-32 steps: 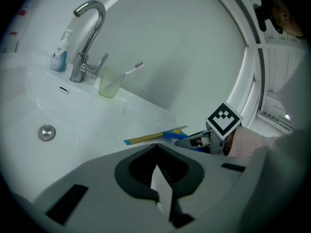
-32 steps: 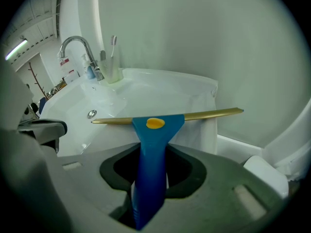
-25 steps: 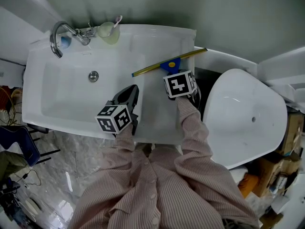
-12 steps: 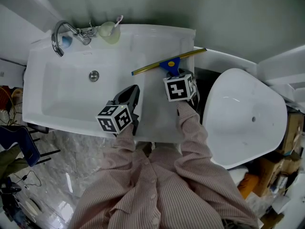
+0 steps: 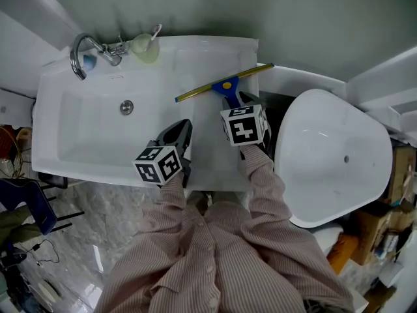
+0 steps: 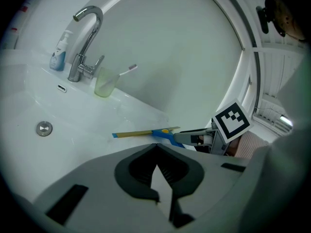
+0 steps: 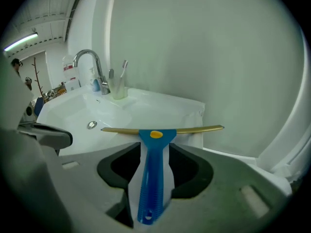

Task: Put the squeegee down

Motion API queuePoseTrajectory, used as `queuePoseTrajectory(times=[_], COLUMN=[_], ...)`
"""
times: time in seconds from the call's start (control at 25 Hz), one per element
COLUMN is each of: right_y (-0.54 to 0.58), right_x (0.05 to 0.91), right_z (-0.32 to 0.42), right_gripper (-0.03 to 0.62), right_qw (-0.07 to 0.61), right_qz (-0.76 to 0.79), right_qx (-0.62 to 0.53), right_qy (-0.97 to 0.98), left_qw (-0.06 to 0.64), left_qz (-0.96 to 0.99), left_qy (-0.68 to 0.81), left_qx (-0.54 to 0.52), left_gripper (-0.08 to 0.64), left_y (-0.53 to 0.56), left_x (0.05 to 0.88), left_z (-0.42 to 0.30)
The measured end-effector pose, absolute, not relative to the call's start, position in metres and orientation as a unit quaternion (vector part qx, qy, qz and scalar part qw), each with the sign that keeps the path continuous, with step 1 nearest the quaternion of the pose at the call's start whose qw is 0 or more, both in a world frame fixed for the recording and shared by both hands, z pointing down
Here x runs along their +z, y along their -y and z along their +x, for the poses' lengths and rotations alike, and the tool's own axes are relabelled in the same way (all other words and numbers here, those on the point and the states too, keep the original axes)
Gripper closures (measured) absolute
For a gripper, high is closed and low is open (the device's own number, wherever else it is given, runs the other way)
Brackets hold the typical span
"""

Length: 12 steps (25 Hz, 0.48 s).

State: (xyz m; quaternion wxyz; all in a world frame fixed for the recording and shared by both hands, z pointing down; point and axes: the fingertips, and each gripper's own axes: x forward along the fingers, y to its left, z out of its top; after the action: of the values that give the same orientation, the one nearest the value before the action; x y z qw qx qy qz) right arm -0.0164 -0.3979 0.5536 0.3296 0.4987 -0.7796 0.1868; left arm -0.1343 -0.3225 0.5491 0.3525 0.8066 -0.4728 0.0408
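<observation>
The squeegee (image 5: 225,84), with a blue handle and a brass-coloured blade, lies on the flat white counter to the right of the sink basin (image 5: 98,119). My right gripper (image 5: 240,103) sits just behind it with its jaws on either side of the blue handle (image 7: 154,178). The jaws have just been opening and stand off the handle, with white counter showing beside it. My left gripper (image 5: 181,129) hovers over the basin's front right, its tips together and nothing between them (image 6: 156,147). From the left gripper view, the squeegee (image 6: 146,133) lies ahead.
A chrome faucet (image 5: 78,54), a small bottle (image 5: 90,59) and a green cup with a toothbrush (image 5: 146,45) stand at the back of the sink. A white tub (image 5: 326,168) sits close on the right. Boxes and clutter lie on the floor around the edges.
The right gripper has lifted and drawn back a little from the squeegee, so more of the blue handle shows. The squeegee stays on the counter. The left gripper has kept its place.
</observation>
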Motion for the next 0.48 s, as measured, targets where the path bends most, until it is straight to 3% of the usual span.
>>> queuePoseTrajectory(times=[0.24, 0.48], right_y=[0.382, 0.37], right_x=[0.529, 0.516], right_z=[-0.02, -0.021], right_gripper=[0.433, 0.52], right_qw=[0.304, 0.251], right_qz=[0.485, 0.475], right_qx=[0.167, 0.176], right_qy=[0.803, 0.825], left_qw=[0.332, 0.3], left_qz=[0.822, 0.842], left_qy=[0.462, 0.447], left_qx=[0.035, 0.037], left_gripper=[0.558, 0.558], left_y=[0.318, 0.317], left_x=[0.528, 0.503], left_z=[-0.124, -0.116])
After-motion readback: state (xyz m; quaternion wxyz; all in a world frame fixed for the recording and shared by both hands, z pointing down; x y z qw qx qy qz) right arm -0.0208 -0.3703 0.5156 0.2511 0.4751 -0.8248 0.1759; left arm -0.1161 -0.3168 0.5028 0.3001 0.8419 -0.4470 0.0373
